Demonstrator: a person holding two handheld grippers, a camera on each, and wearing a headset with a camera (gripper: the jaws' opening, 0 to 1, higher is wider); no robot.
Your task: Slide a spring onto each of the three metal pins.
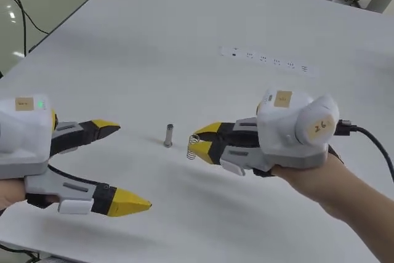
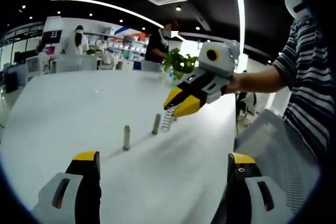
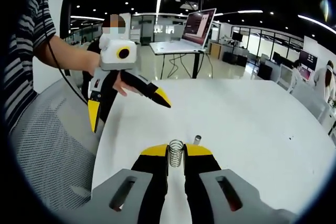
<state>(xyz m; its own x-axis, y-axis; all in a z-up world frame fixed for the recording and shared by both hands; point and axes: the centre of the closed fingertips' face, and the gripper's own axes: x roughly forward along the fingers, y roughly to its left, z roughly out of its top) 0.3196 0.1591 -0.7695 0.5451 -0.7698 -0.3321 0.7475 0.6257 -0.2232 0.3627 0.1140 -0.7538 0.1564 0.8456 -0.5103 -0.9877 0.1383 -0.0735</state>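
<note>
nearest us, our left gripper (image 1: 135, 165) hovers with jaws spread wide, holding nothing. our right gripper (image 1: 196, 145) pinches a spring (image 1: 191, 149) just right of a bare pin (image 1: 168, 135) on the tabletop (image 1: 184, 60); no spring looks threaded yet.

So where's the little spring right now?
The spring is pinched in the tips of the right claw, mid head view, just right of a metal pin standing on the white table.
</note>
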